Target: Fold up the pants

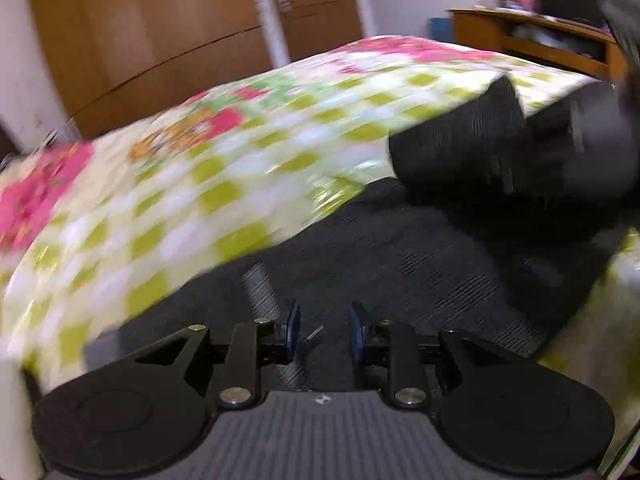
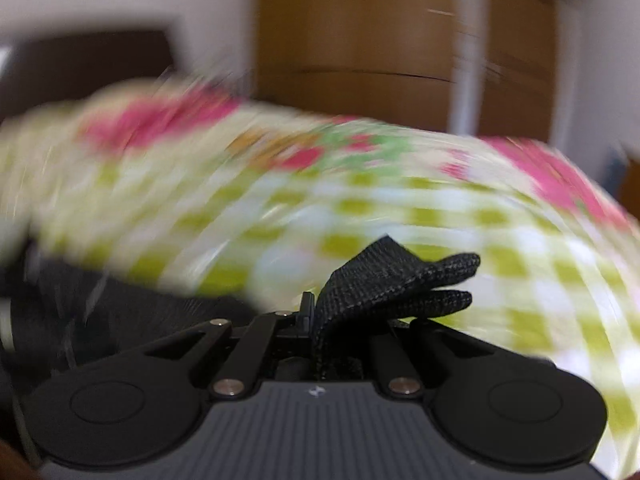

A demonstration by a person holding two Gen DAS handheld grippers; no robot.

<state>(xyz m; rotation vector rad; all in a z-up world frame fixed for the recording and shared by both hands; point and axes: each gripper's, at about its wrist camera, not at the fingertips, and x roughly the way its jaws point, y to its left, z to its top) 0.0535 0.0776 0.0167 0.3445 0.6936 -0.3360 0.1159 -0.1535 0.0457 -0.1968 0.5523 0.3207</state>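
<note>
My left tongs [image 1: 325,330] sit low over the pants [image 1: 400,264], level and pointing toward the far side of the bed [image 1: 224,184]; their two blue pads [image 1: 293,330] stand apart with a clear gap between them and nothing in it, dark cloth lying beneath; my right tongs [image 2: 320,320] also ride low and level, pinched together on a fold of the pants [image 2: 384,280], whose woven black edge stands up out of the closed tips and flops over to the right in two lobes; in the left wrist view the pants lie on the near side of the bed, on the checked green, white and pink bedspread, their long axis running from near left to far right, where a rolled or bunched dark end [image 1: 500,136] lifts off the cover; I cannot tell which end is waist and which is hem; both views are smeared by blur; a wooden wardrobe [image 1: 160,32] stands beyond the bed; a small white logo [image 1: 321,399] marks the tongs' body, too small to read; no other writing is legible.
</note>
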